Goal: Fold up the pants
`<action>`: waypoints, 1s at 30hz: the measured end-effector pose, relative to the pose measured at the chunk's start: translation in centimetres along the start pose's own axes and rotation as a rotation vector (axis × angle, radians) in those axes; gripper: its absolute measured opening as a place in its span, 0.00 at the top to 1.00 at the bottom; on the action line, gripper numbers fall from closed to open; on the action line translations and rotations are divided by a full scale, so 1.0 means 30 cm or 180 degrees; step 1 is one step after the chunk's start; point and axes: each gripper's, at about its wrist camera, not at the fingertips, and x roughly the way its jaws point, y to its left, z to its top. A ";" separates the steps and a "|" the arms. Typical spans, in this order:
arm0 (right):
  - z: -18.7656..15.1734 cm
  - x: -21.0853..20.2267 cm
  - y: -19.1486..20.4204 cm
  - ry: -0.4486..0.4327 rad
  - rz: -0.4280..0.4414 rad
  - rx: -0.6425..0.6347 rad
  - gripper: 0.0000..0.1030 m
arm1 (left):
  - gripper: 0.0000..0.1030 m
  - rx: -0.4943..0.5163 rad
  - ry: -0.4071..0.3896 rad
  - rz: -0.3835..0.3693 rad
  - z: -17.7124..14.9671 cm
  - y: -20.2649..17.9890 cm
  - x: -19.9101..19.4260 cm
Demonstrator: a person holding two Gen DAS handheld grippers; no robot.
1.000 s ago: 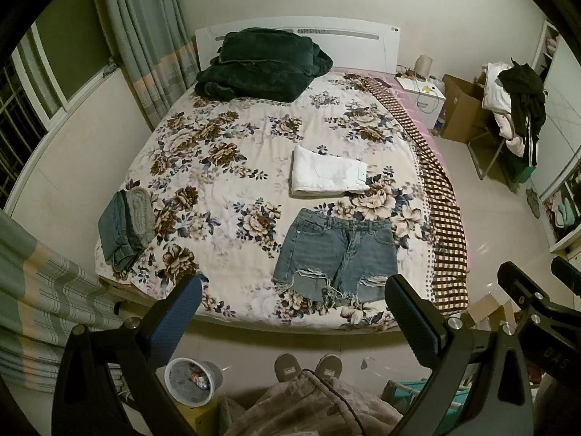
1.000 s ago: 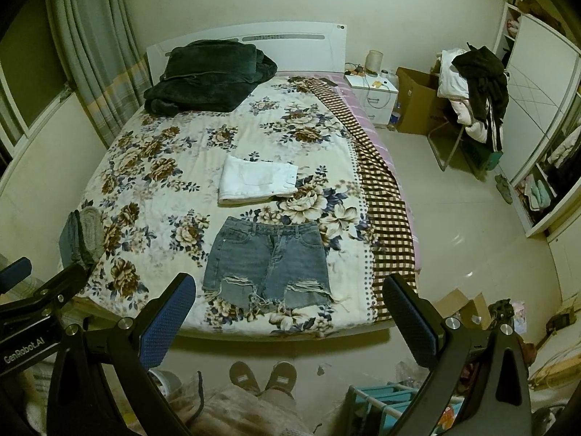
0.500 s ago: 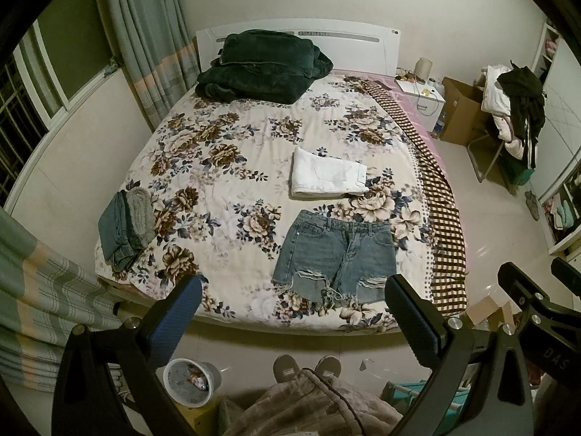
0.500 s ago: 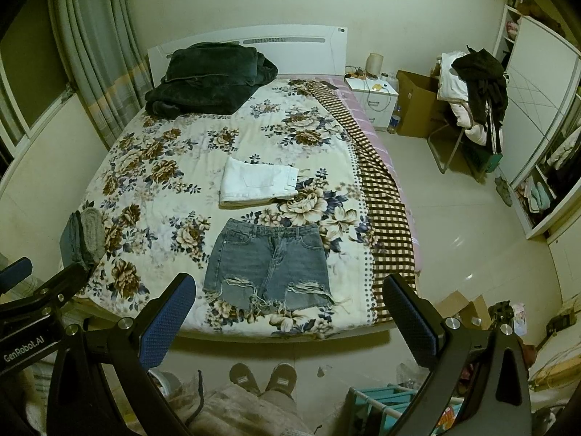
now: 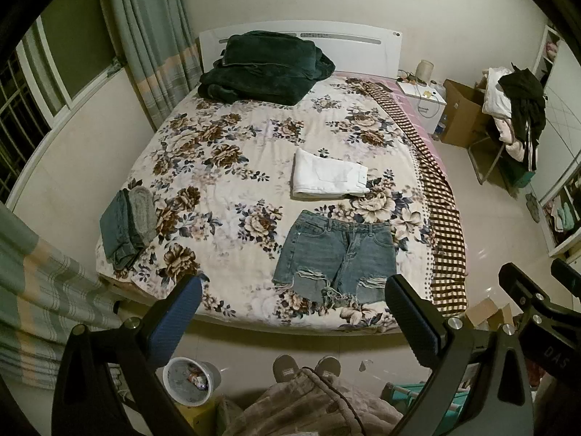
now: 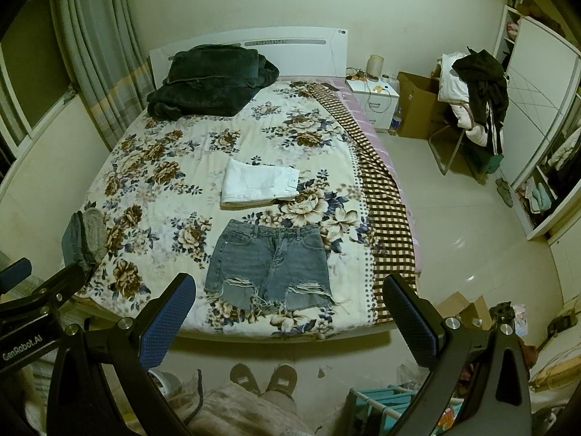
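Floral bedspread held denim shorts flat near the foot edge, waistband away from you, hems frayed, unfolded. Folded white pants lay just beyond. You held left gripper and right gripper spread wide, empty, above; best to pinch one side's waistband and hem corners.

The denim shorts lie spread flat and unfolded near the foot edge of the floral bedspread, waistband toward the headboard, frayed ripped hems toward the foot. They are faded blue, both legs side by side, front facing up
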 end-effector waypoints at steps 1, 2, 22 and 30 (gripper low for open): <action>0.000 0.000 0.000 0.0000 -0.0001 0.0001 0.00 | 0.00 0.0009 0.0001 0.0003 0.034 -0.005 -0.003; 0.000 0.000 0.000 0.0000 -0.0006 0.0002 0.00 | 0.00 0.0010 0.0003 0.0000 0.039 -0.004 -0.002; 0.069 0.307 -0.023 0.0180 -0.0048 0.0456 0.00 | 0.00 0.0046 -0.0249 0.0469 0.131 0.004 0.352; 0.135 0.759 -0.177 0.0579 0.0006 0.0376 0.00 | 0.00 -0.0053 0.0134 0.0704 0.157 -0.128 0.733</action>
